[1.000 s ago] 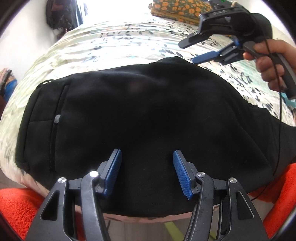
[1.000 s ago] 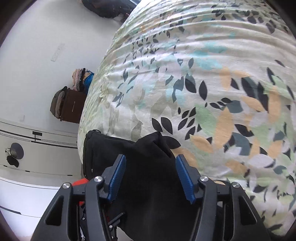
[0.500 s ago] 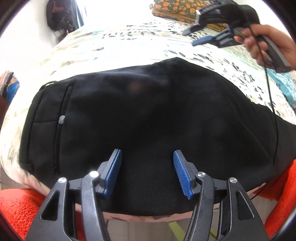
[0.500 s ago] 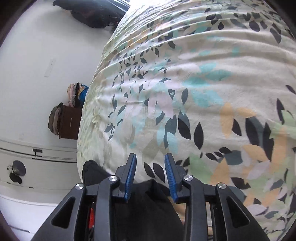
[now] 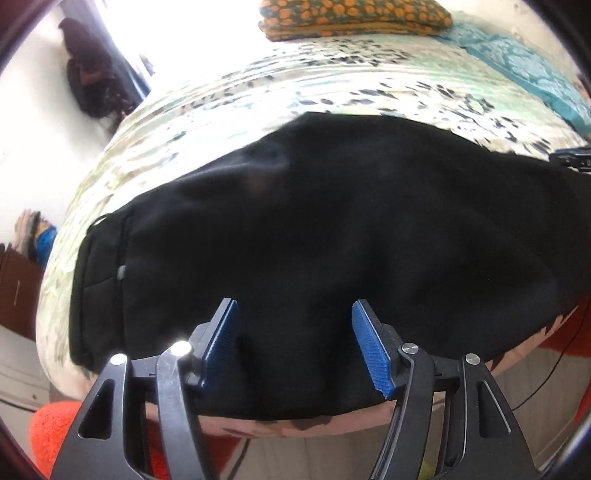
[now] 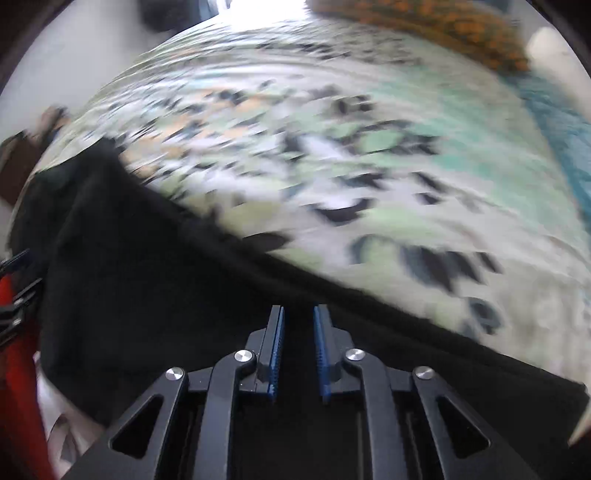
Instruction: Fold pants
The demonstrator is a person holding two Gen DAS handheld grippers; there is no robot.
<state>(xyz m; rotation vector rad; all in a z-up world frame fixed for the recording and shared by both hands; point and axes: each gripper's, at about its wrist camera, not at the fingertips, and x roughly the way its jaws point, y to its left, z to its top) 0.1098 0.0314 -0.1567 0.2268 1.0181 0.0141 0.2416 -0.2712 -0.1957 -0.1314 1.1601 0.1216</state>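
Observation:
Black pants [image 5: 332,240] lie flat across a leaf-patterned bed [image 5: 295,85], waistband and a pocket button at the left. My left gripper [image 5: 293,332] is open and empty, low over the near edge of the pants. In the right wrist view, my right gripper [image 6: 298,343] has its jaws nearly closed with a narrow gap, empty, hovering over the pants [image 6: 166,295] near their far edge. The right wrist view is motion-blurred.
A folded orange-patterned cloth [image 5: 351,18] and a teal cloth [image 5: 535,74] lie at the far side of the bed. An orange rug [image 5: 48,432] lies on the floor below the near bed edge. Dark bags [image 5: 92,85] hang at the left wall.
My right gripper narrowed its jaws and swung from the far side of the bed down and right, over the pants. My left gripper stayed open and shifted slightly.

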